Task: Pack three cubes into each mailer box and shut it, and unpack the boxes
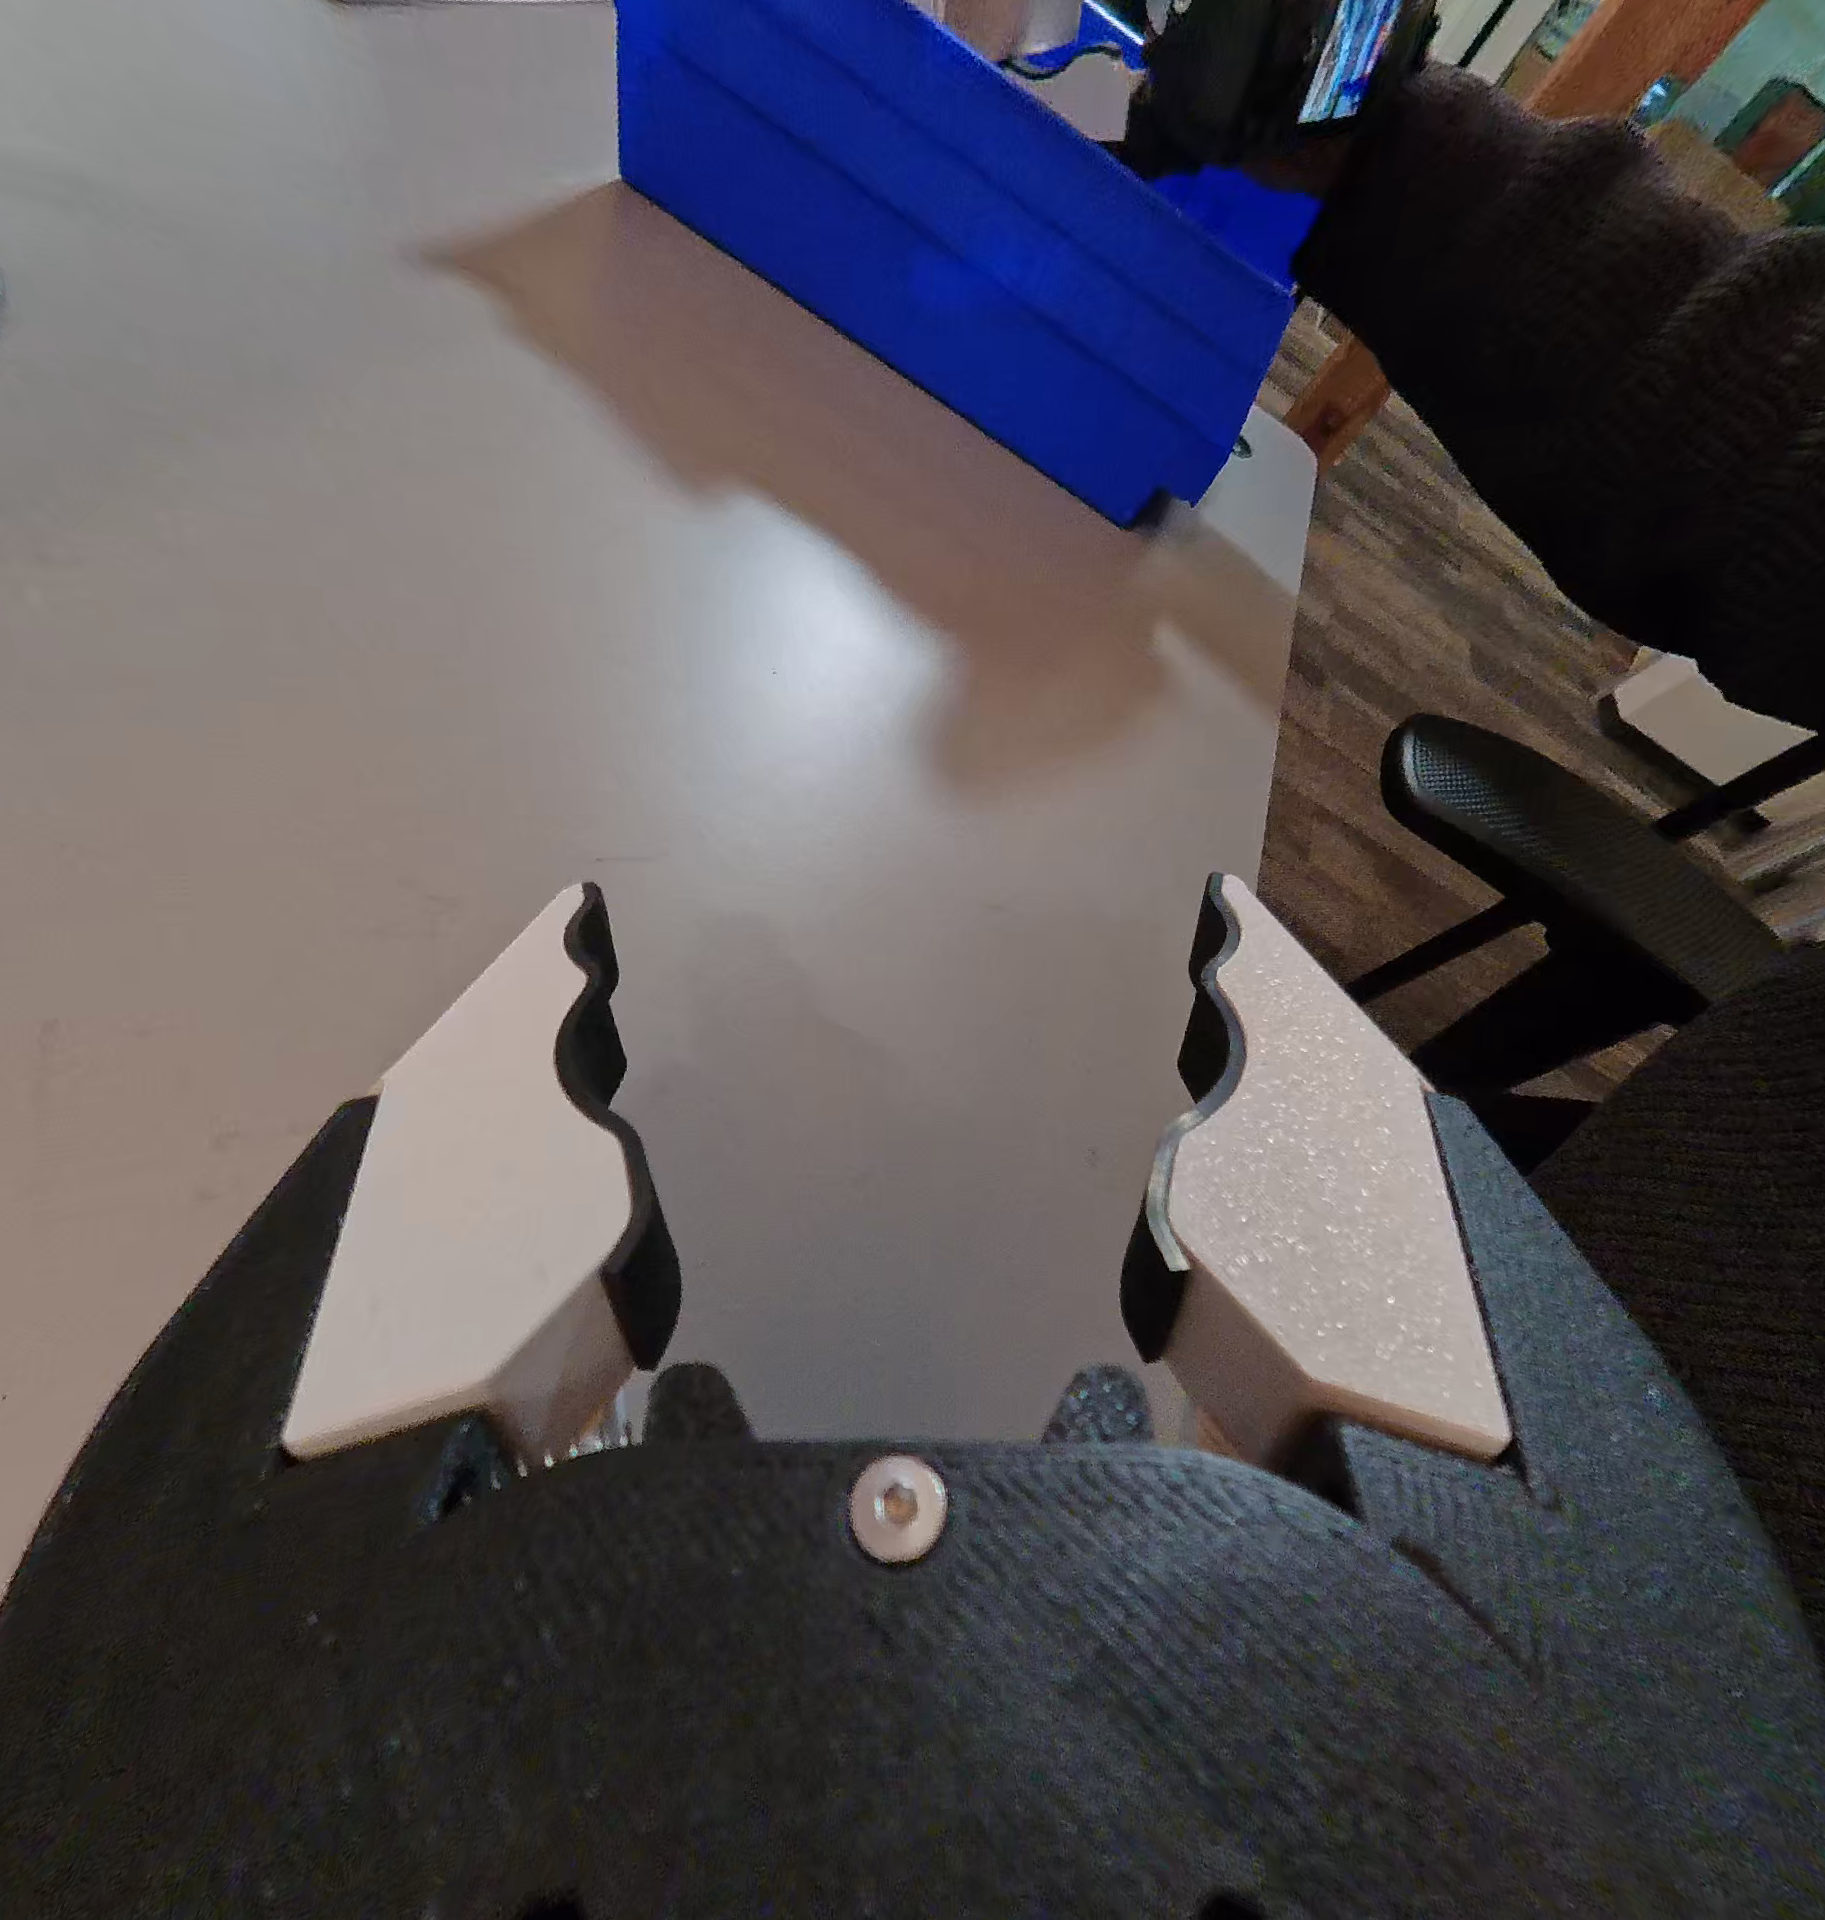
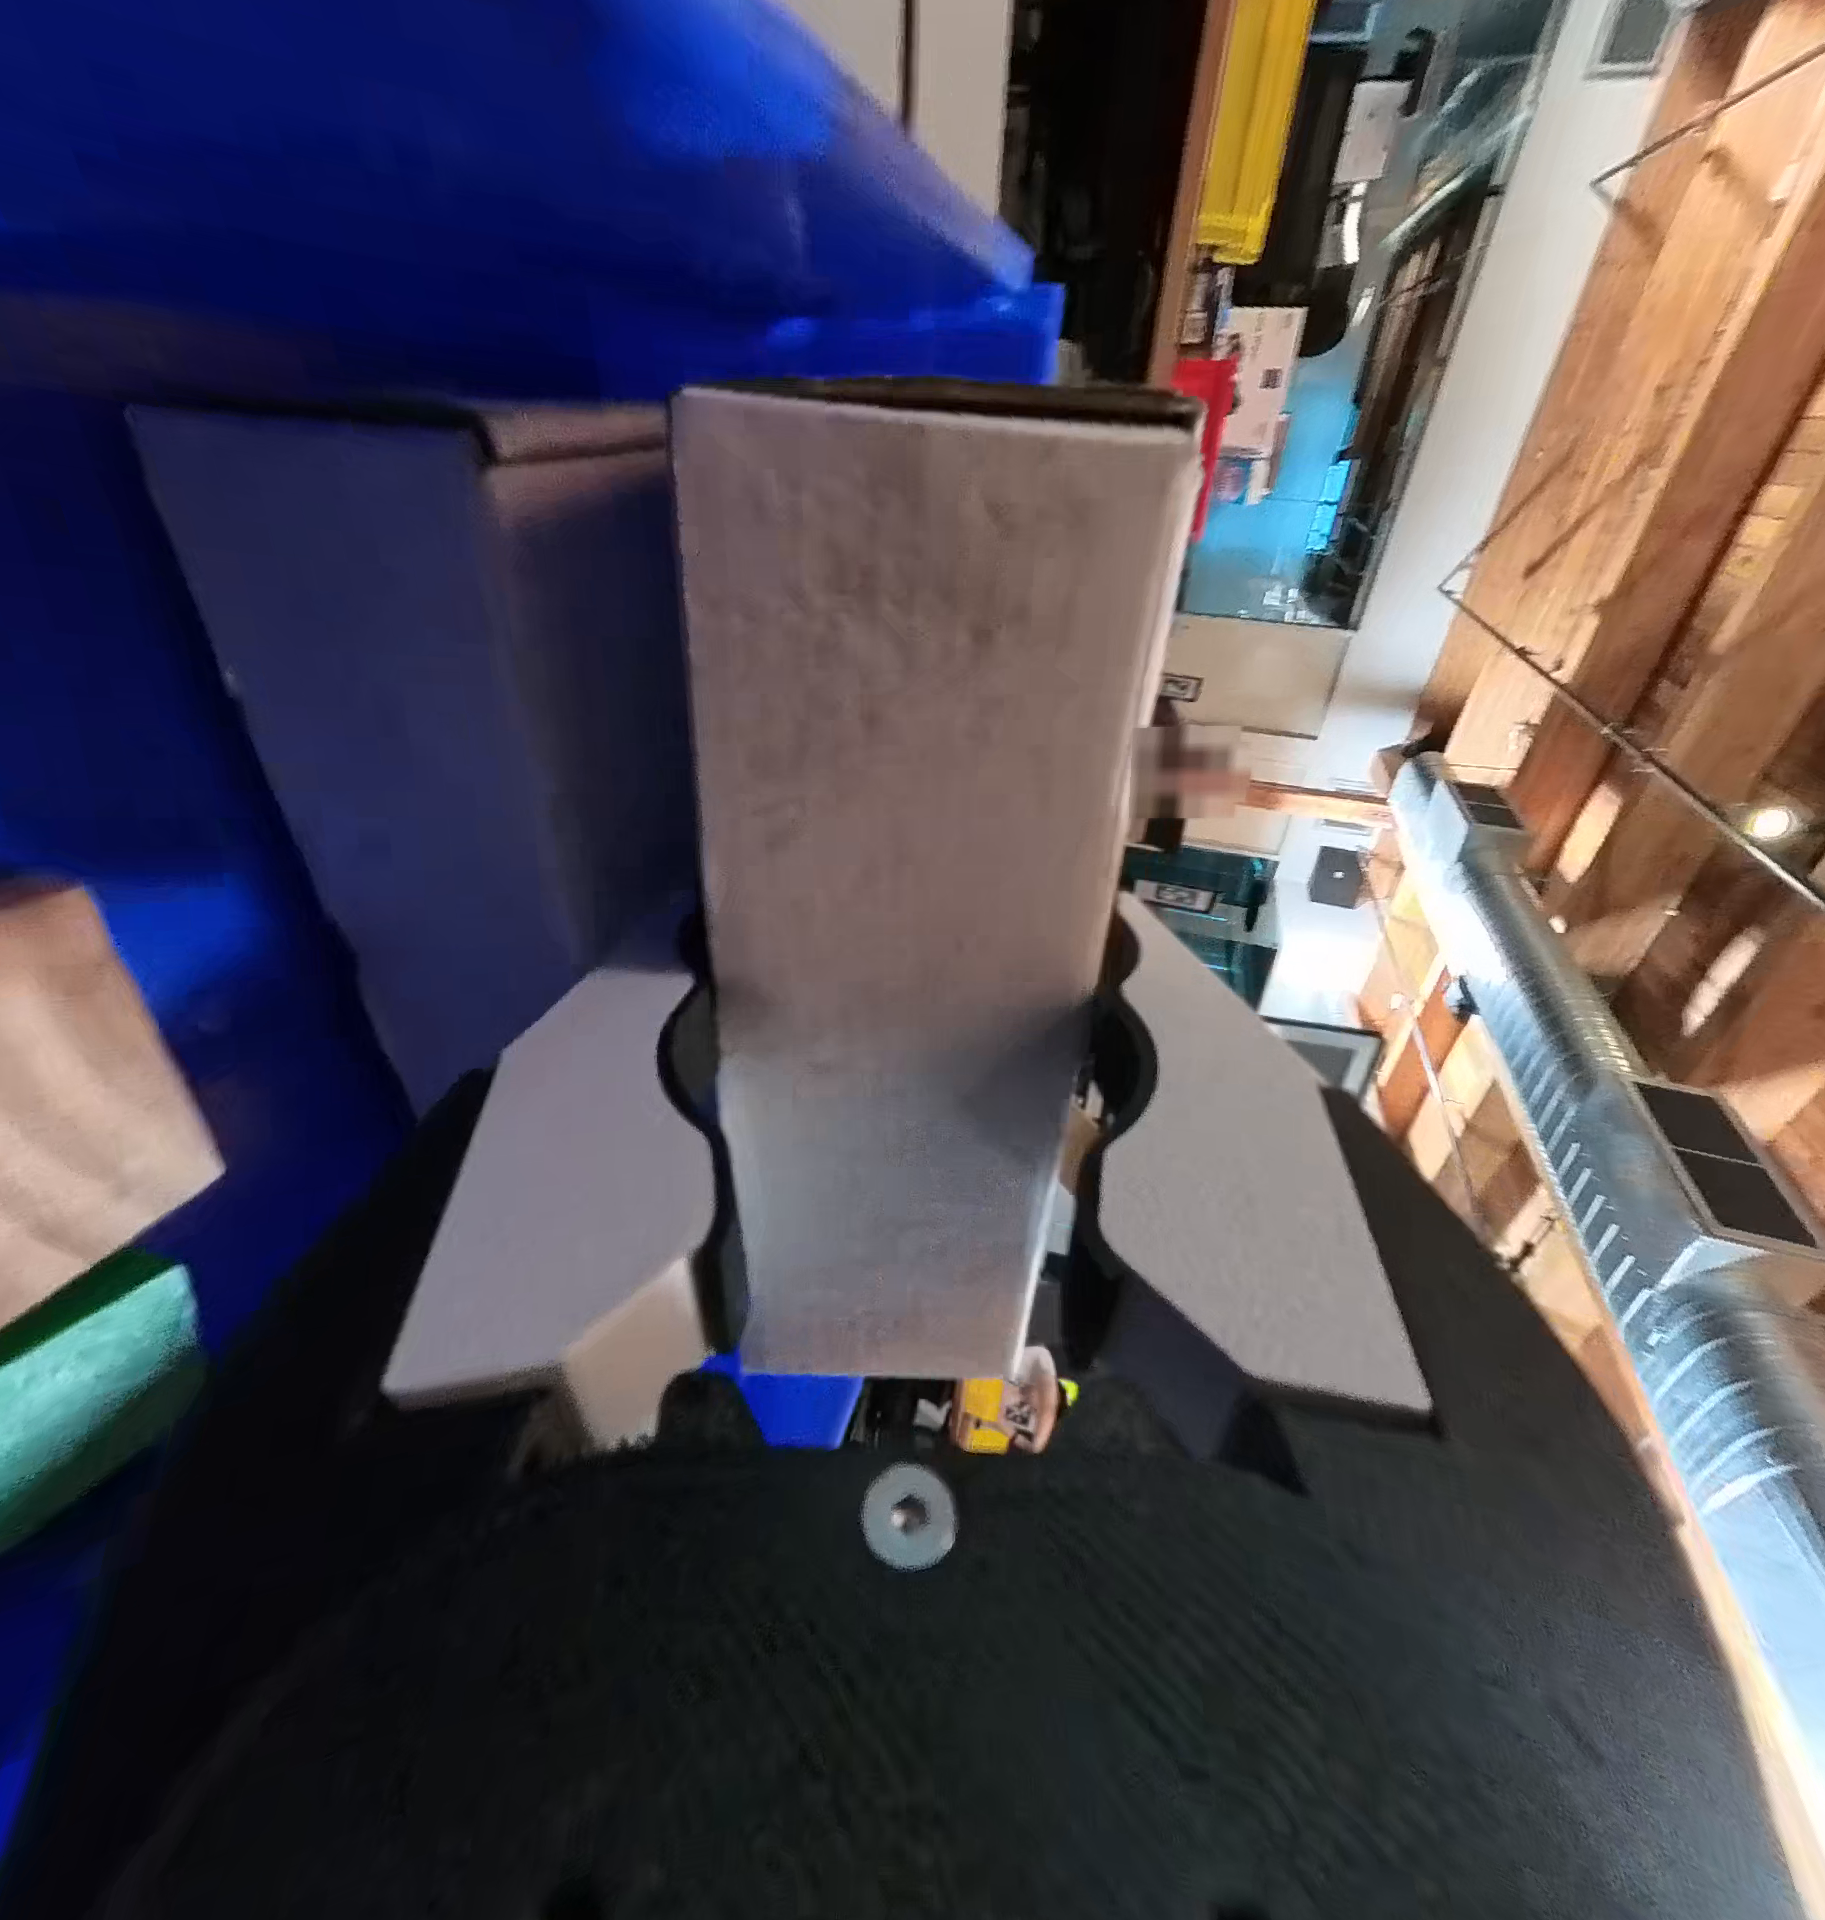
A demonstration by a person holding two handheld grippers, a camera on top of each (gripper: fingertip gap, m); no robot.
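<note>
My right gripper (image 2: pixel 903 966) is shut on a grey-white mailer box (image 2: pixel 918 727), gripped across its narrow sides and held up beside the blue bin (image 2: pixel 108 623). A second pale mailer box (image 2: pixel 399 675) stands against the bin wall. A green cube (image 2: pixel 66 1392) and a tan block (image 2: pixel 46 1081) show blurred at the lower left. My left gripper (image 1: pixel 903 894) is open and empty, low over the grey table (image 1: pixel 264 623). In the left wrist view the blue bin (image 1: pixel 939 239) stands at the table's far side, with the right gripper (image 1: pixel 1251 94) above it.
A blurred tan flat shape (image 1: pixel 783 468) lies on the table in front of the bin; I cannot tell what it is. The table's right edge (image 1: pixel 1292 644) drops to wood flooring. A black office chair (image 1: pixel 1573 883) stands beside it. A person's dark sleeve (image 1: pixel 1573 312) reaches over the bin. About 45 cm separates my left fingertips from my right. To reach the tan block (image 2: pixel 46 1081) in a straight line is about 9 cm for my right fingers, about 40 cm for my left.
</note>
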